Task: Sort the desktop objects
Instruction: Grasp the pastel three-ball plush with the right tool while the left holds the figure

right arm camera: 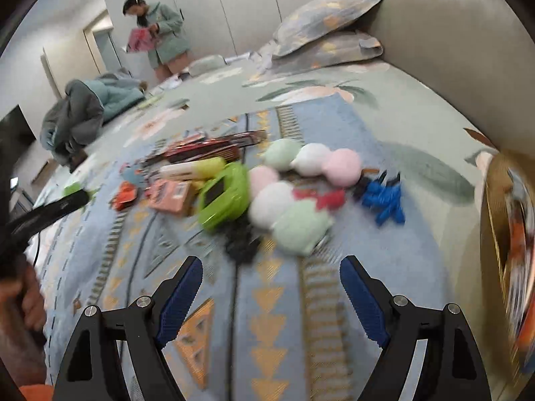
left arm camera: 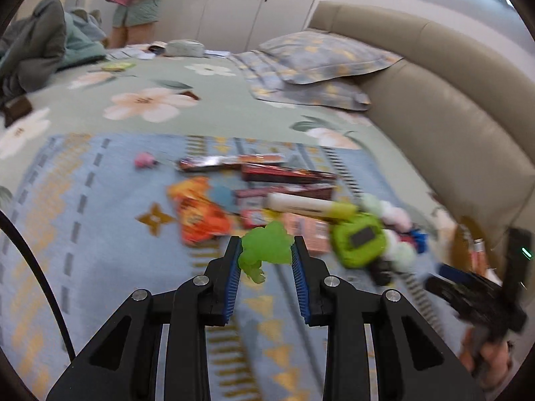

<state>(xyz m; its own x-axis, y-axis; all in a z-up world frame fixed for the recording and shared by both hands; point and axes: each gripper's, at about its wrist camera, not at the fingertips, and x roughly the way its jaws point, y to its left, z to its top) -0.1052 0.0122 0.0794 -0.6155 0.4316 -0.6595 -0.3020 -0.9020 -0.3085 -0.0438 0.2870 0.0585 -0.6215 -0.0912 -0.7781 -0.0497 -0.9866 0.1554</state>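
So the little translucent green toy figure (left arm camera: 265,249) was pinched right at the tips of the left gripper (left arm camera: 266,250), jaws drawn in narrow on it, one blue pad on either side. It hung off the bed, above the blue patterned blanket (left arm camera: 100,217), with its lower bit dangling down between the fingers. No earlier shot to compare with, so that's all I could say about the grip.

Just past it sat the rest of the pile on the blanket: an orange snack packet (left arm camera: 200,215) to the left, a white-and-yellow tube (left arm camera: 311,205) behind, and a lime green case (left arm camera: 359,240) with a dark patch on it to the right. Further back lay a few dark red boxes (left arm camera: 287,173) and a small pink toy (left arm camera: 144,160) off on its own.

The right gripper (right arm camera: 271,294) had its jaws standing wide with nothing between them, only blanket. Ahead of it were pastel plush balls (right arm camera: 287,197) in white, pink and mint, a blue plastic figure (right arm camera: 384,200) to their right, and a gold-rimmed container (right arm camera: 491,220) at the far right edge, too blurred to make out what's inside.

Pillows (left arm camera: 321,56) sat against the beige headboard (left arm camera: 451,107), and a person (right arm camera: 164,36) stood at the far end of the bed.
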